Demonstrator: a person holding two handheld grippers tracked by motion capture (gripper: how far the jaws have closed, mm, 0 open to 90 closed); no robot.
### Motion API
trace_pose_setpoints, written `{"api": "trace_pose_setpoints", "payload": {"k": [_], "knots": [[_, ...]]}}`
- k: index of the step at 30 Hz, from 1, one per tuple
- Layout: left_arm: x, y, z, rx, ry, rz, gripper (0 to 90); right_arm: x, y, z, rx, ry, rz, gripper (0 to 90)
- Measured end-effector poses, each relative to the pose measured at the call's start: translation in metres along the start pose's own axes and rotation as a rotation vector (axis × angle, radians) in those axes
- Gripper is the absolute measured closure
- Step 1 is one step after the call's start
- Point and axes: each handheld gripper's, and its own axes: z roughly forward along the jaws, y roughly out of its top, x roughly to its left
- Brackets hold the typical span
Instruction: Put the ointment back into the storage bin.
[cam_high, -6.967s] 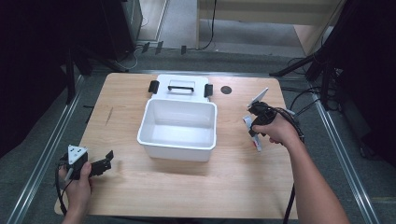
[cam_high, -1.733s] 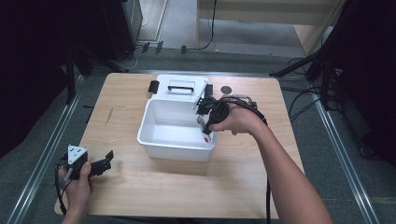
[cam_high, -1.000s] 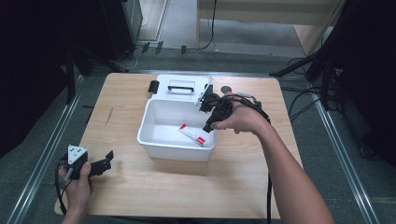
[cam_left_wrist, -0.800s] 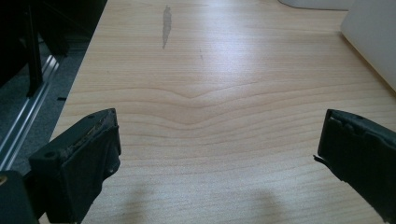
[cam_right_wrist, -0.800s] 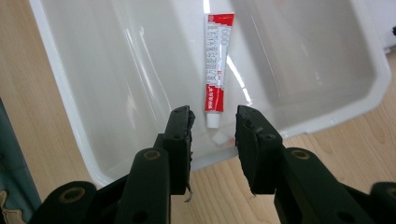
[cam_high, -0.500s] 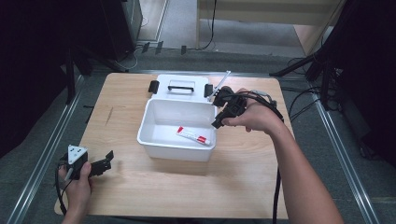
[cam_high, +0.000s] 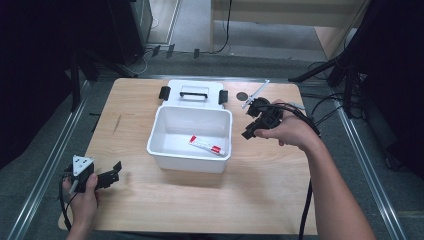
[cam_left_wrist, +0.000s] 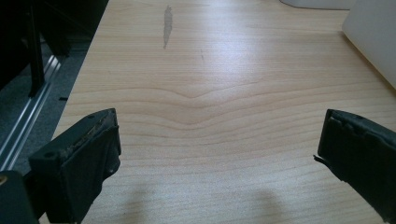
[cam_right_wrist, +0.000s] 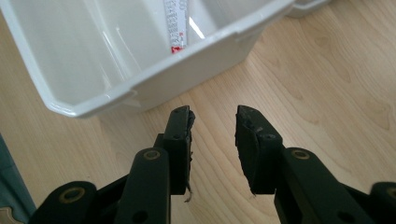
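Scene: You sit at a wooden table (cam_high: 280, 200) with a white bin (cam_high: 191, 165) at its middle and the bin's lid (cam_high: 191, 92) lying flat just behind it.
Tube: A white and red tube (cam_high: 207, 146) lies flat on the bin floor, toward the bin's right half.
Tube's long axis: It runs roughly left to right across the bin, slightly slanted, with its red end toward the left.
Right gripper: Your right gripper (cam_high: 254, 122) hangs just outside the bin's right wall, above the table. Its jaws stand a little apart and hold nothing; the right gripper view shows bare wood between them and the bin rim just ahead.
Left gripper: Your left gripper (cam_high: 106, 176) rests near the table's front left corner, well apart from the bin. Its jaws are spread wide over bare wood.
Key relation: The tube lies to the left of your right gripper, over the bin wall. Your right hand is much the nearer one.
Likely next: The lid looks ready to go on; it sits nearer your right hand.
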Motion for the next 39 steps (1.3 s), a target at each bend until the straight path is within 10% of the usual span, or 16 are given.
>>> {"api": "trace_pose_setpoints", "payload": {"k": [11,39], "knots": [[0.0,0.0,0.0,0.001,0.001,0.001,0.0,-0.017,-0.041,0.011,-0.079,-0.03,0.094,57.2],[0.0,0.0,0.0,-0.002,0.003,-0.002,0.0,-0.018,-0.168,0.053,-0.516,-0.367,0.405,13.2]]}}
